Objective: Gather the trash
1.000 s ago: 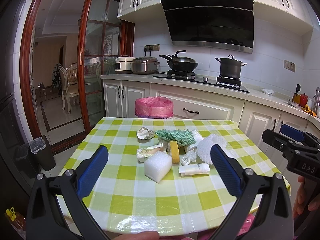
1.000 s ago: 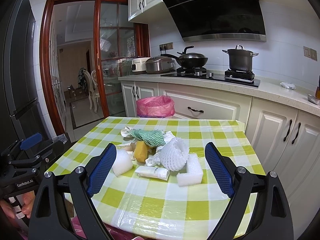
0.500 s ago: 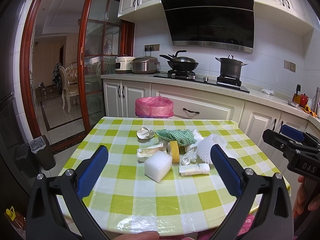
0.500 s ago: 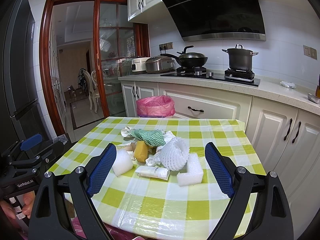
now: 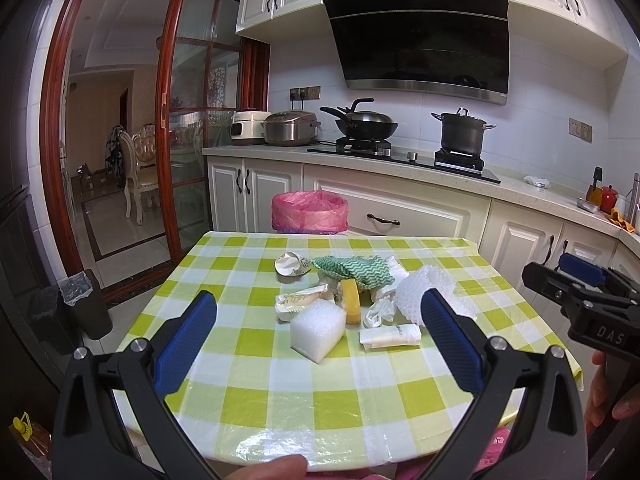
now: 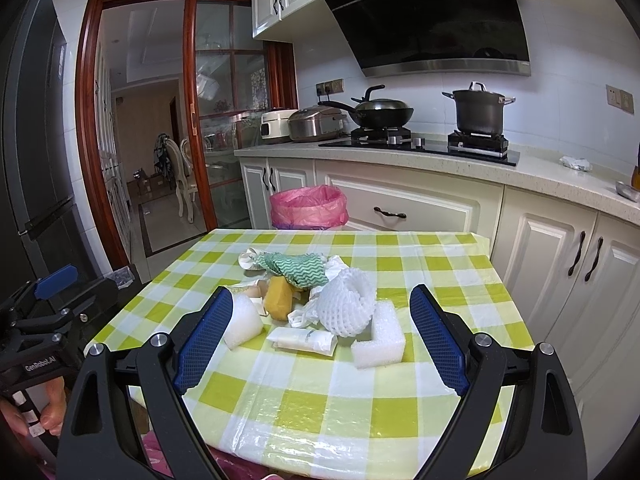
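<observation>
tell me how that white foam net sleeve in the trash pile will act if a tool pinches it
The white foam net sleeve looks like open mesh, so it will probably squash flat under the pads rather than resist. It seems very light for its bulk, so it should lift easily. It leans on the crumpled plastic and the foam block, so a push may drag those along.

Left gripper held level, jaws spread wide, nothing between them. Right gripper likewise level, jaws wide apart and empty. Both sit side by side, apart.
</observation>
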Motion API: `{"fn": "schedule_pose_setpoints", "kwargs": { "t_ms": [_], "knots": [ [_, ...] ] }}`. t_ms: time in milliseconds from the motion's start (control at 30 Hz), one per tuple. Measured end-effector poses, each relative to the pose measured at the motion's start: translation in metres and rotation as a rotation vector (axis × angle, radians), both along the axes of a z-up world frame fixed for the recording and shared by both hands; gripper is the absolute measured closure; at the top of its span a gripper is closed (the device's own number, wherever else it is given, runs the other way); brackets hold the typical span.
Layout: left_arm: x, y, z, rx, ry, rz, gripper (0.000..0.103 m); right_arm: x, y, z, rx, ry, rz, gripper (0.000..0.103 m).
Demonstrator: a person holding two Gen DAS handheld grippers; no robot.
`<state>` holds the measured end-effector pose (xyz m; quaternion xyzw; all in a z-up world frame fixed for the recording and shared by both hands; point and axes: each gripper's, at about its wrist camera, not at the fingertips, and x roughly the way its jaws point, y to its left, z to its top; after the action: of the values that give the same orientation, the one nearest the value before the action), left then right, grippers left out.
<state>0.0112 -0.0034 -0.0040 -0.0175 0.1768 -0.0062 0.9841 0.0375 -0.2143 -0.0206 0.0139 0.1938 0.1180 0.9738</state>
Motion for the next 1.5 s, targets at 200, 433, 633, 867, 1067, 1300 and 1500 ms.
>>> {"fn": "schedule_pose_setpoints", "kwargs": {
  "t_ms": [200, 433, 633, 867, 1067, 1300, 1500],
  "knots": [
    [0.01, 0.008, -0.029, -0.027, 0.042, 0.017, 0.004, 0.024, 0.007, -0.02, -0.022, 0.06, -0.013, 0.018],
    [0.053, 0.022, -0.061, -0.061, 0.206, 0.033, 0.004, 0.077, 0.012, -0.046, -0.022, 0.147, -0.021, 0.018],
    [0.08, 0.04, -0.083, -0.09, 0.252, 0.072, 0.004, 0.126, 0.014, -0.068, -0.046, 0.223, -0.029, 0.018],
    [0.125, 0.048, -0.1, -0.097, 0.331, 0.078, 0.004, 0.181, 0.019, -0.076, -0.076, 0.275, 0.002, 0.018],
    [0.152, 0.043, -0.116, -0.036, 0.356, 0.065, 0.004, 0.219, 0.037, -0.095, -0.121, 0.324, 0.028, 0.018],
    [0.17, 0.033, -0.129, 0.003, 0.356, 0.04, 0.005, 0.223, 0.031, -0.11, -0.104, 0.328, 0.023, 0.041],
    [0.185, 0.02, -0.138, 0.016, 0.374, 0.018, 0.006, 0.21, 0.012, -0.103, -0.016, 0.27, 0.052, 0.068]
  ]
}}
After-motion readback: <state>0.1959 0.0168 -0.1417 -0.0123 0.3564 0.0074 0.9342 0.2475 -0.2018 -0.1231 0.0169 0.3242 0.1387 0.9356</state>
